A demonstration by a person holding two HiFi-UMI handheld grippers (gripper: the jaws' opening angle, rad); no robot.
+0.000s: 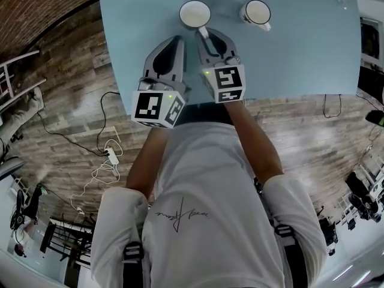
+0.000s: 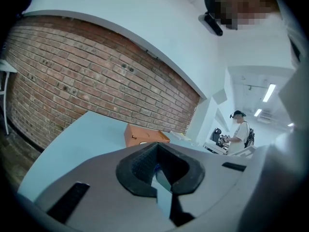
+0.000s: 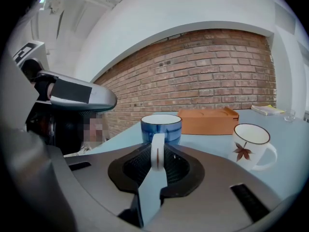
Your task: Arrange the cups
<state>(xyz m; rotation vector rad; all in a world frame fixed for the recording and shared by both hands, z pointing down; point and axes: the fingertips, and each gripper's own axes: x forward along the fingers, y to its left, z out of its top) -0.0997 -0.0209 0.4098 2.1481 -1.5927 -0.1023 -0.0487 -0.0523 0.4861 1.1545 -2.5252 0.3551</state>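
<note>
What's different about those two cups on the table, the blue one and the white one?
The blue cup is blue outside; the white cup is white with a brown leaf. The blue cup's handle is clamped in the right gripper; the white cup stands free. The blue cup sits left of the white cup. Both stand upright on the table, white inside.

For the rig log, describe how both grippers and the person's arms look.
The left gripper and right gripper are matching grey plastic shells tapering to two jaws lined with black ribbed pads. Each carries a white marker cube with black square markers and a small green light. No cables show on them. The person wears a white short-sleeved T-shirt.
</note>
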